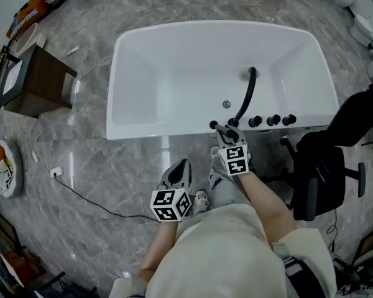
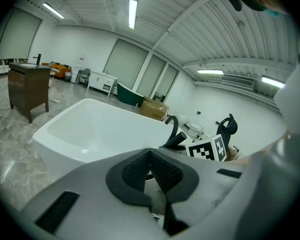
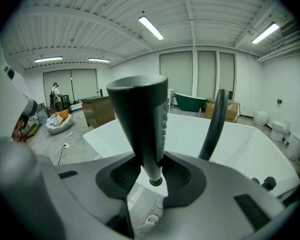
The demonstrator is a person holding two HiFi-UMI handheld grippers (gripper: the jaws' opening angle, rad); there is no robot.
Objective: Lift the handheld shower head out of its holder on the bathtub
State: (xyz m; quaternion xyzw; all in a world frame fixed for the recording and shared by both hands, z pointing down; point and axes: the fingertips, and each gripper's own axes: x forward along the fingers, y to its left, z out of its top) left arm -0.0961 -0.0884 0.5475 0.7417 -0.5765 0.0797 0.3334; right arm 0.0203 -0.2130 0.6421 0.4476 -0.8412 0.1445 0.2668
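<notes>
The black handheld shower head [image 3: 140, 119] stands upright between my right gripper's jaws, clear of the tub's rim, with the pads pressed on its handle. From above, my right gripper [image 1: 225, 134] is at the near rim of the white bathtub [image 1: 174, 73], and the shower head [image 1: 219, 128] pokes out of its front. The curved black faucet spout [image 1: 248, 95] rises just behind it. My left gripper [image 1: 178, 174] hangs lower and to the left, over the floor and short of the tub. Its pads [image 2: 140, 171] meet at the tips with nothing between them.
Three black knobs [image 1: 272, 120] sit on the tub rim right of the spout. A black office chair [image 1: 323, 166] stands close at the right. A brown cabinet [image 1: 37, 79] is at the far left, and a cable [image 1: 81, 194] runs across the marble floor.
</notes>
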